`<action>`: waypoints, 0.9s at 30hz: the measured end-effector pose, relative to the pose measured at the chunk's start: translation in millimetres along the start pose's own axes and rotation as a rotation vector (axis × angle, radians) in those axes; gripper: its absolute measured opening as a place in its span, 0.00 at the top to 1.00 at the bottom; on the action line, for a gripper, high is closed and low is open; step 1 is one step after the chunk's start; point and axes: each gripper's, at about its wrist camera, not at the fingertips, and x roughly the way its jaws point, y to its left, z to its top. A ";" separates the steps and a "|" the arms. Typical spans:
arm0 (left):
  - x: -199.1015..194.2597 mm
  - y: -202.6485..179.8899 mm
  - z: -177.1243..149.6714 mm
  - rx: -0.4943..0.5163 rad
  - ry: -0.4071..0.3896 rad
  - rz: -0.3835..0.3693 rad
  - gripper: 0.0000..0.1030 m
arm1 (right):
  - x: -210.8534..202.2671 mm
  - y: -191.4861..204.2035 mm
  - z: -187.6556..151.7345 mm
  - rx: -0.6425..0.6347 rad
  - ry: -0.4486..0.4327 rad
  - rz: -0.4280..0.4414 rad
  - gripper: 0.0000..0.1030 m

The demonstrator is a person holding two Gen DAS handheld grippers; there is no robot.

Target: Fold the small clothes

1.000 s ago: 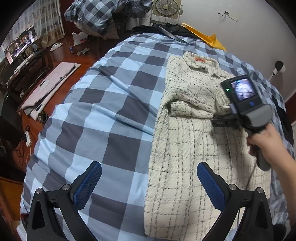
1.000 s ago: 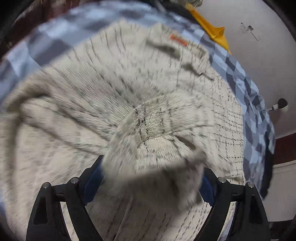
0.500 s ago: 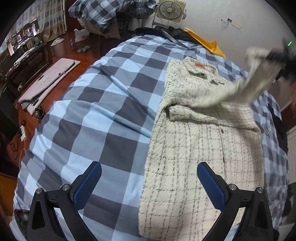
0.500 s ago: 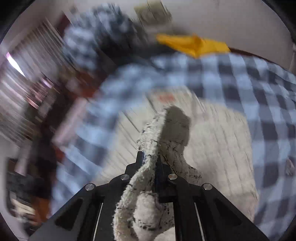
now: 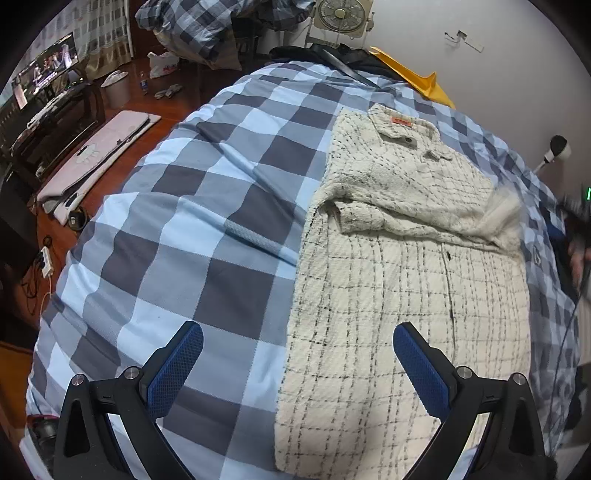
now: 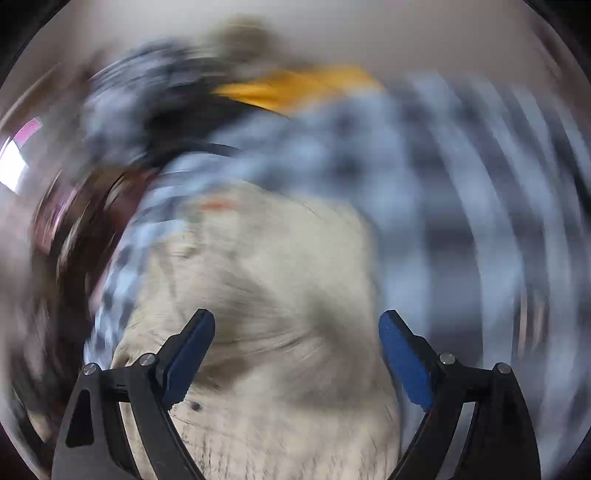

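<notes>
Bed point(image 5: 192, 221) fills most of the left wrist view, covered in a blue, grey and pale-blue checked duvet. Cream jacket point(image 5: 406, 295) with thin black grid lines lies flat on the right half of the bed, collar at the far end with an orange label point(image 5: 402, 121) inside it, hem nearest the camera. One sleeve point(image 5: 424, 218) is folded across the chest from the left side; its far end at the jacket's right edge is blurred. Button line runs down the middle of the jacket front.

Yellow cloth point(image 5: 417, 83) at the head of the bed by the white wall. Heap of checked bedding point(image 5: 207, 29) behind the bed, fan point(image 5: 338, 14) beside it. Pink mat point(image 5: 96, 147) on the wood floor to the left, a lit screen point(image 5: 44, 79) further left.

Left gripper point(image 5: 297, 363) hangs over the near end of the bed, jaws spread wide, nothing between the blue pads; one pad sits over duvet, the other over the jacket hem.

Right gripper point(image 6: 297, 360): its view is heavily motion-blurred. Jaws are opening, wide apart, no cloth pinched between the pads; jacket point(image 6: 277, 295) lies below and beyond them, checked duvet point(image 6: 443, 184) to the right. From the left wrist view only a blurred dark shape and a hand point(image 5: 580, 254) show at the far right edge.
</notes>
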 end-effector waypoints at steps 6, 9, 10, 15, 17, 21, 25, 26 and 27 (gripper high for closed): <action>2.8 -9.6 -1.9 0.026 0.008 0.000 0.00 | 8.7 -63.9 -46.1 0.192 -0.024 -0.042 0.13; 7.0 -14.0 -5.0 0.050 0.020 0.022 0.00 | 12.1 -31.7 -45.8 0.271 0.005 0.030 0.13; 8.0 -14.5 -5.5 0.055 0.023 0.029 0.00 | 20.2 -20.8 -38.4 0.305 0.023 0.056 0.13; 9.3 -9.4 -3.9 0.037 0.024 0.035 0.00 | 33.4 46.1 -43.5 0.356 0.094 0.100 0.13; 9.2 -8.2 -3.2 0.033 0.024 0.033 0.00 | 51.0 71.5 -34.9 0.313 0.139 -0.003 0.14; 11.0 -9.6 -3.5 0.048 0.029 0.033 0.00 | 87.8 83.0 -21.0 0.261 0.183 -0.276 0.42; 12.2 -5.1 -2.1 0.030 0.033 0.028 0.00 | 100.3 58.2 -28.9 0.332 0.231 -0.290 0.96; 11.7 -4.0 -1.8 0.022 0.032 0.022 0.00 | 93.0 59.0 -26.1 0.315 0.192 -0.280 0.96; 11.1 -3.3 -1.4 0.015 0.030 0.016 0.00 | 83.7 62.2 -21.6 0.302 0.155 -0.276 0.96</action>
